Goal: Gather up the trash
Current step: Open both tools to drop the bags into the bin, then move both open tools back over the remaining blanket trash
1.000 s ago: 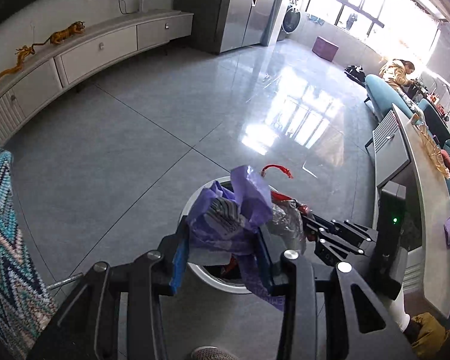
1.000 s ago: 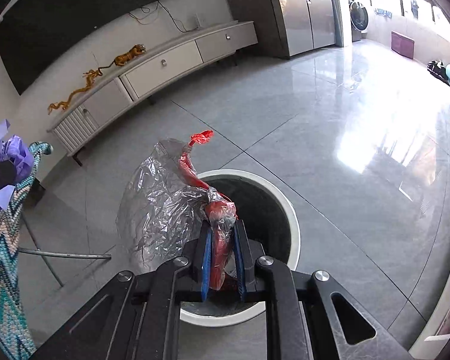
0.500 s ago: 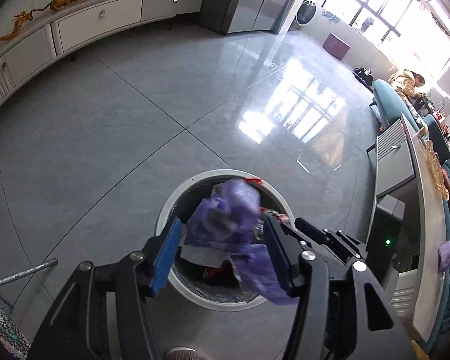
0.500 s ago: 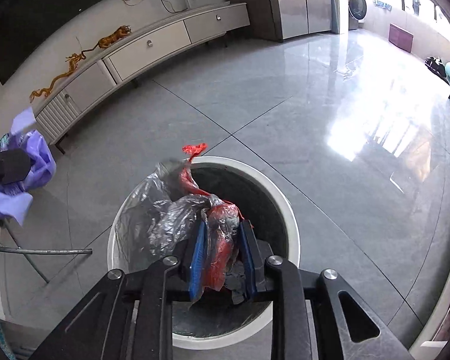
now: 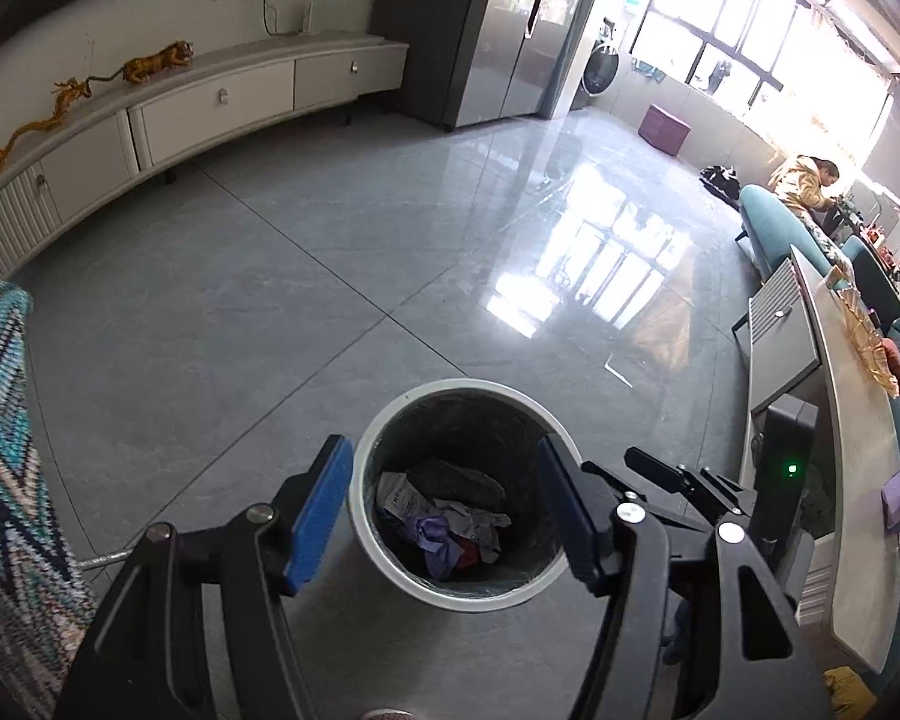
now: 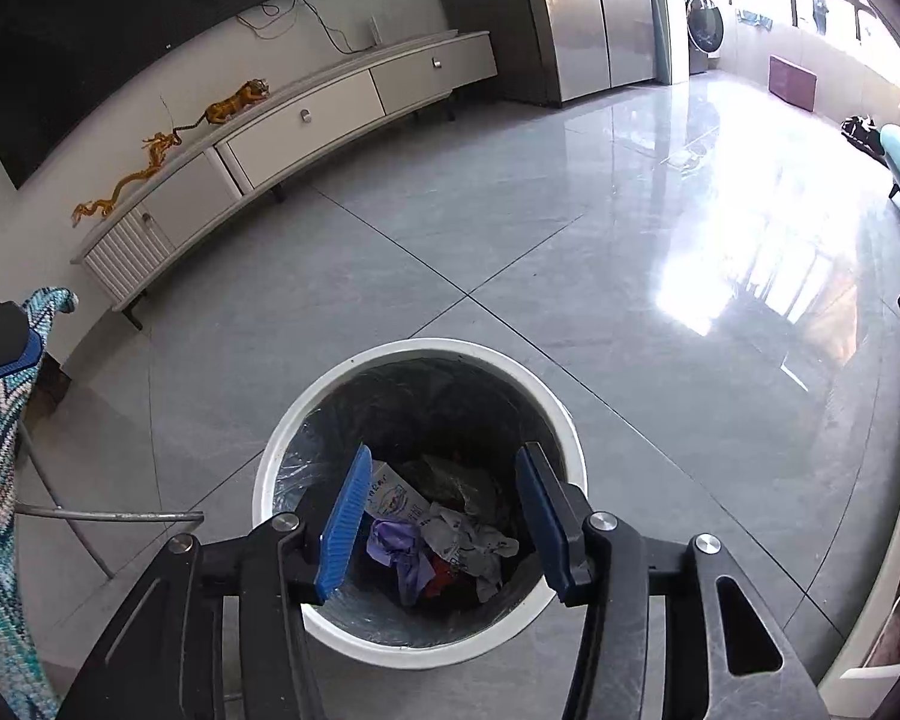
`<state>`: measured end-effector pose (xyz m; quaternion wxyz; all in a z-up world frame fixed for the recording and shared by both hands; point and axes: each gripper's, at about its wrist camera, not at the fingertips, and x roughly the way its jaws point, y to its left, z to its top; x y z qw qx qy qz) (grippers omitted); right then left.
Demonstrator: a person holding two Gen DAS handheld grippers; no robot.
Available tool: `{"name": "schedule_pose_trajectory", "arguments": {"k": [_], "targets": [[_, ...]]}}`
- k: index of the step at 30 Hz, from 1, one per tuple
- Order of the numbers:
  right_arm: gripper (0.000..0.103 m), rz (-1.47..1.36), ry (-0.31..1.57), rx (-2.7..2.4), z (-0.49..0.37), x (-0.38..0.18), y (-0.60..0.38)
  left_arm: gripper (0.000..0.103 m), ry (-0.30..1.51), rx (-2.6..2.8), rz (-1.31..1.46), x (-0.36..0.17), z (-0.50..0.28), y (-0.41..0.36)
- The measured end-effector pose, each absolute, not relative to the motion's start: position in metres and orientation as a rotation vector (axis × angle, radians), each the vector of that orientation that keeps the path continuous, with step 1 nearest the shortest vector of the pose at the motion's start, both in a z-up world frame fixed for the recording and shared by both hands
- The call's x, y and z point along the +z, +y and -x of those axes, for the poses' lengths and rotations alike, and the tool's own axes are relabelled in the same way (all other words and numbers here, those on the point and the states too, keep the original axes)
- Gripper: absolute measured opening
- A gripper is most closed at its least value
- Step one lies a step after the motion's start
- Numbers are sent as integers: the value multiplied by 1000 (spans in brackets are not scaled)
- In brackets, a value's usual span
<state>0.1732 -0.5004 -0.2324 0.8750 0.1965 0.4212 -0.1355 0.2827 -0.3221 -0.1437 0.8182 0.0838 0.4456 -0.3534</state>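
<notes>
Trash: a purple wrapper [image 6: 397,547], crumpled grey paper [image 6: 468,540], a small printed carton [image 6: 390,495] and a scrap of red lie loose at the bottom of the bin [image 6: 417,351].
Bin: round, white-rimmed, lined with a clear bag; it stands on the grey tiled floor [image 5: 258,276], and is the landmark for all below.
Right gripper [image 6: 441,525]: straight above the bin mouth; its jaws have just been opening and stand apart, blue pads bare, nothing between them but the view down into the bin.
Left gripper [image 5: 444,507]: also above the bin; its jaws have just been opening, released and empty.
Handling: the pieces look light, soft and crushable; the film likely slippery, the carton the stiffest. Any further piece is best pinched at a bunched fold, not a flat sheet.
Stage: this drop looks done; a judgement only.
Left of bin: a zigzag knitted cloth [image 5: 6,450] over a metal frame.
Right of bin: a long pale desk [image 5: 834,420] with a purple scrap [image 5: 897,495] on it, possibly more trash.
Beyond bin: a low cabinet [image 6: 306,114] by the wall.
</notes>
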Motion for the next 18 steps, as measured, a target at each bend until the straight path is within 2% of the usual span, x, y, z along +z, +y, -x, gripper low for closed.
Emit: {"name": "schedule_pose_trajectory", "arguments": {"k": [4, 6, 11, 16, 18], "targets": [[54, -404, 817, -282, -157, -200, -491, 62, 837, -710, -155, -111, -265, -291], [60, -404, 777, -286, -148, -181, -486, 62, 778, -691, -162, -95, -252, -275], [82, -389, 683, -304, -129, -132, -472, 62, 670, -642, -180, -54, -214, -228], [97, -366, 584, -288, -108, -81, -446, 62, 596, -562, -162, -20, -182, -173], [98, -352, 545, -265, -98, -61, -434, 62, 558, -519, -160, -7, -168, -150]]}}
